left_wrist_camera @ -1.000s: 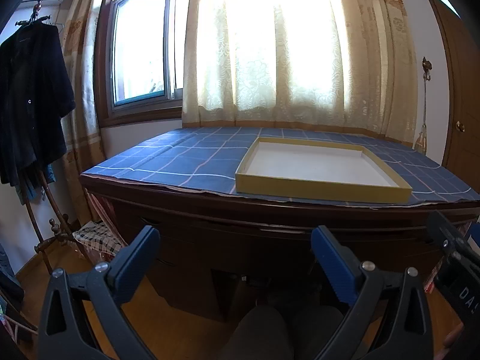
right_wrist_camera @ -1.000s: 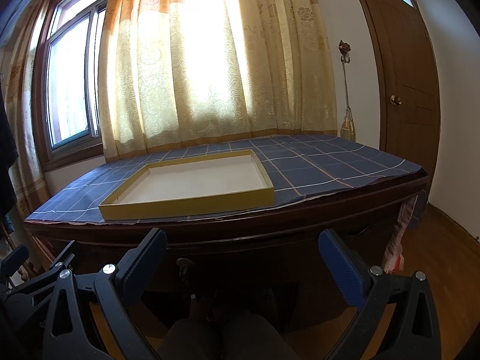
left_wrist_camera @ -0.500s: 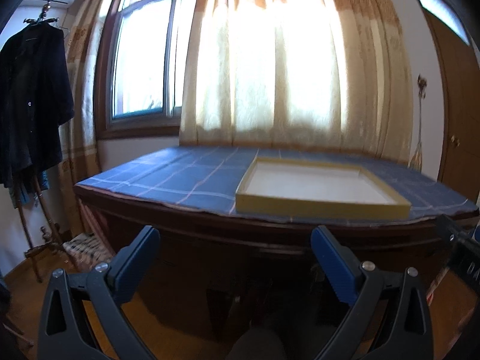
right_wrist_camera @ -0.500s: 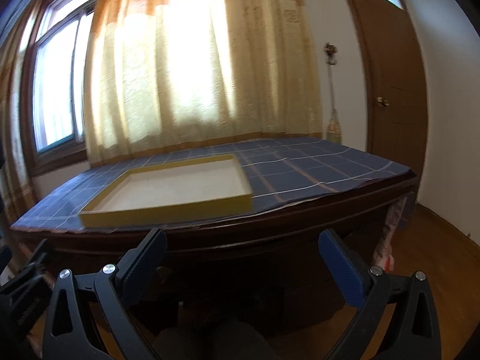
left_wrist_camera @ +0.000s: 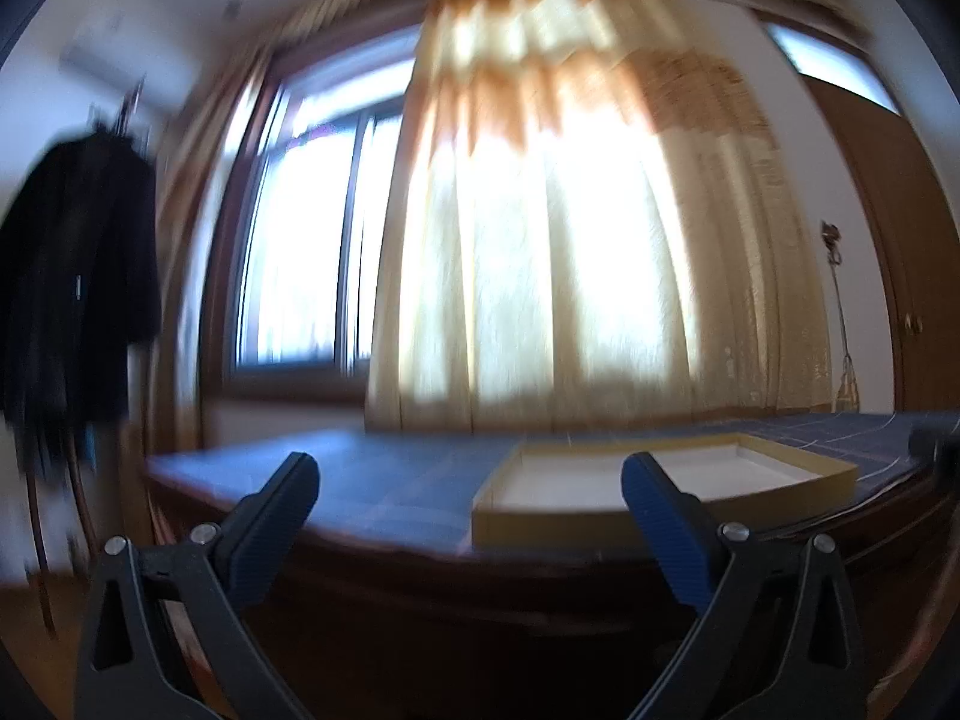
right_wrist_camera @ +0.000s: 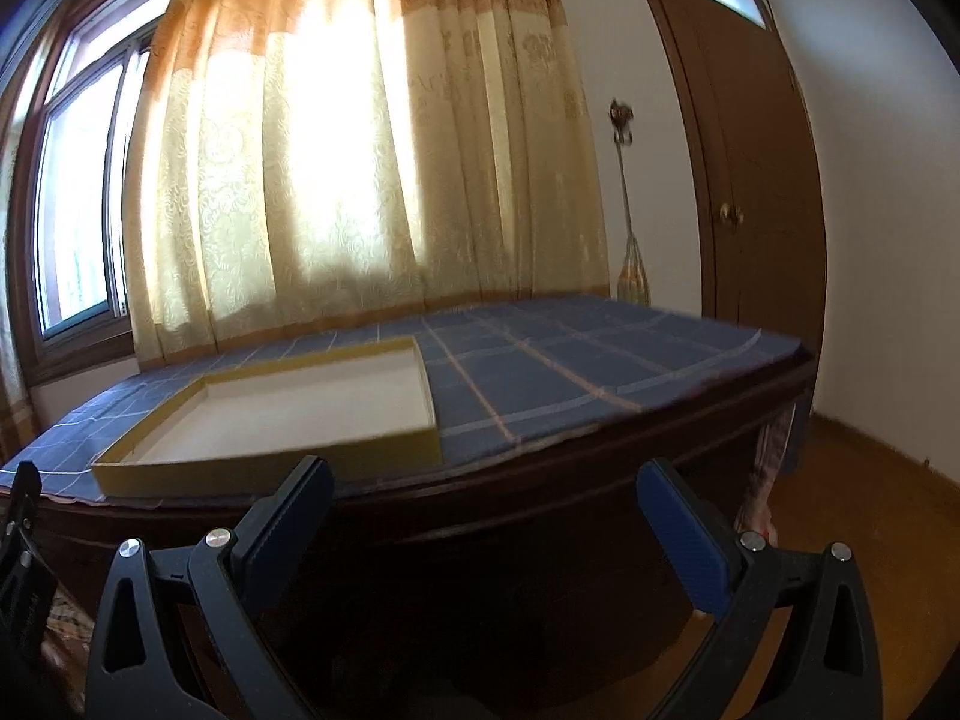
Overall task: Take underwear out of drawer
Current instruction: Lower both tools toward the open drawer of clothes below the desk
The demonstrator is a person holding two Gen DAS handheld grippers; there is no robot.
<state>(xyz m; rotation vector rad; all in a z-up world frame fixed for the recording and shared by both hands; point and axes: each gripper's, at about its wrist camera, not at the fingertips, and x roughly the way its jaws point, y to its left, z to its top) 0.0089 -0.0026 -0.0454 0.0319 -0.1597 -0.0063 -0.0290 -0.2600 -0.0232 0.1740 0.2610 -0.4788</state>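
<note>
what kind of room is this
Probably a bedroom or other room in a home: a curtained window, a dark coat on a stand, a wooden door, and a cloth-covered wooden desk.

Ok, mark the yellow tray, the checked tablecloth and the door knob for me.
yellow tray (right_wrist_camera: 288,405), right wrist view, on its white inner floor.
checked tablecloth (right_wrist_camera: 540,372), right wrist view, bare blue patch right of the tray.
door knob (right_wrist_camera: 731,215), right wrist view, on the knob itself.
</note>
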